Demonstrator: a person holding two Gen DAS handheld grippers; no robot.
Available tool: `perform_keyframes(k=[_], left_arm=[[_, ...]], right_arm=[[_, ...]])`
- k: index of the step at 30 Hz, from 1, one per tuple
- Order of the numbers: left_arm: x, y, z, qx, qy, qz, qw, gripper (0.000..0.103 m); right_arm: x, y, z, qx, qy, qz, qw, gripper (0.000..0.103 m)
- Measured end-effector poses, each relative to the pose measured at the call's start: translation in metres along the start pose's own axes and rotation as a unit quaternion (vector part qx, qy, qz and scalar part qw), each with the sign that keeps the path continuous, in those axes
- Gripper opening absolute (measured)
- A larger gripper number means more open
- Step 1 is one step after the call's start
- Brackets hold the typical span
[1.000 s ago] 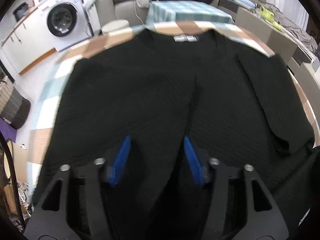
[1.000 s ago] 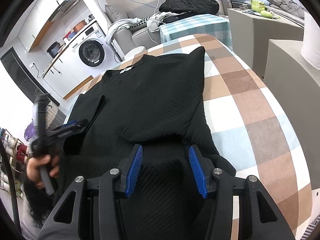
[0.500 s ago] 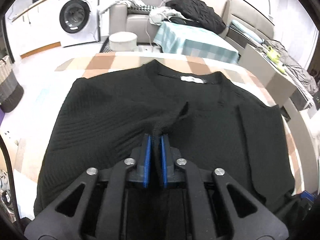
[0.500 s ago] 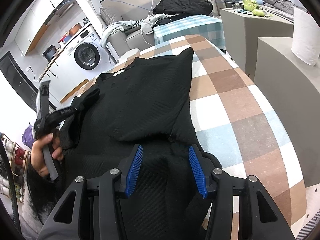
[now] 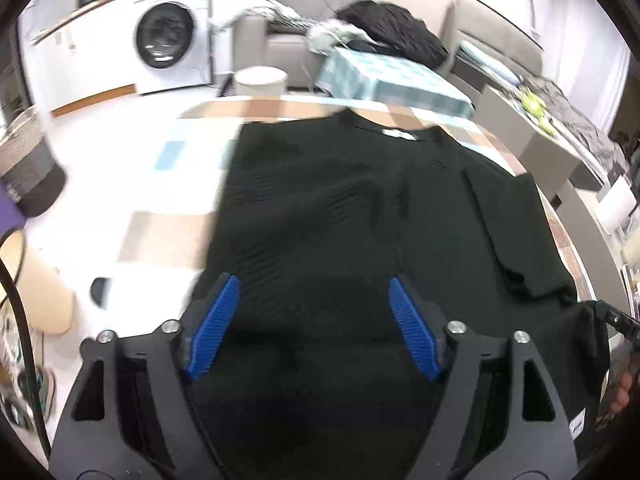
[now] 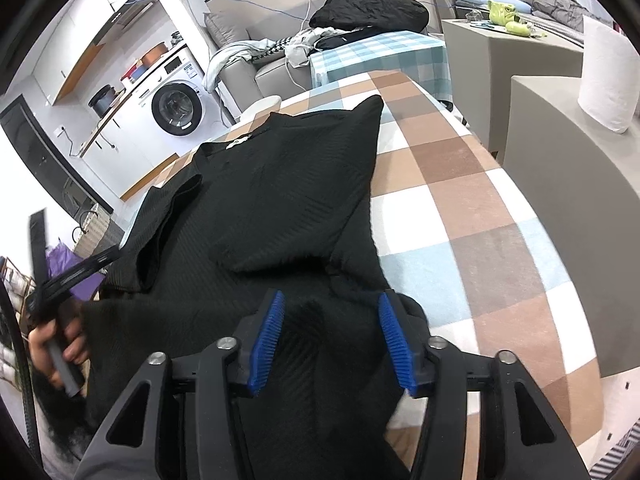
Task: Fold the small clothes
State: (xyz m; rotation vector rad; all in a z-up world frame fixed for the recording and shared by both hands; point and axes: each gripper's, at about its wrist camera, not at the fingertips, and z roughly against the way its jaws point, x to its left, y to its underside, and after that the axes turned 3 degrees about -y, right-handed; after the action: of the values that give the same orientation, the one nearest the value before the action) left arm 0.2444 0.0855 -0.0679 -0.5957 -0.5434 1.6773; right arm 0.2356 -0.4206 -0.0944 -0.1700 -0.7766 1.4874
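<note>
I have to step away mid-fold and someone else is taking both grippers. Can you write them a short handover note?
Left gripper: open, jaws just widened, nothing pinched, above the sweater's left half.
Right gripper: open over the bottom hem, pads not pressing on cloth.
Black sweater lies neck-away on the checked tablecloth.
Done: both sides folded inward.
Left: fold the hem up toward the collar, then smooth.
</note>
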Motion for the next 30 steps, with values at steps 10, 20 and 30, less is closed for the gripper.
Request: perform_keyframes(k=[10, 20, 30], left_arm=[[0.108, 0.095, 0.069, 0.015, -0.073, 0.082, 0.9938, 0.081], [0.113, 0.117, 0.061, 0.037, -0.064, 0.070, 0.9948, 0.081], [0.087, 0.118, 0.048, 0.052, -0.028, 0.047, 0.9971, 0.062]], right_arm=[[-0.024, 0.041, 0.020, 0.031, -0.001, 0.036, 0.999, 0.063], [-0.018, 0.042, -0.004, 0.033, 0.017, 0.058, 0.998, 0.023], [-0.035, 0.063, 0.006, 0.055, -0.048, 0.041, 0.996, 0.046]])
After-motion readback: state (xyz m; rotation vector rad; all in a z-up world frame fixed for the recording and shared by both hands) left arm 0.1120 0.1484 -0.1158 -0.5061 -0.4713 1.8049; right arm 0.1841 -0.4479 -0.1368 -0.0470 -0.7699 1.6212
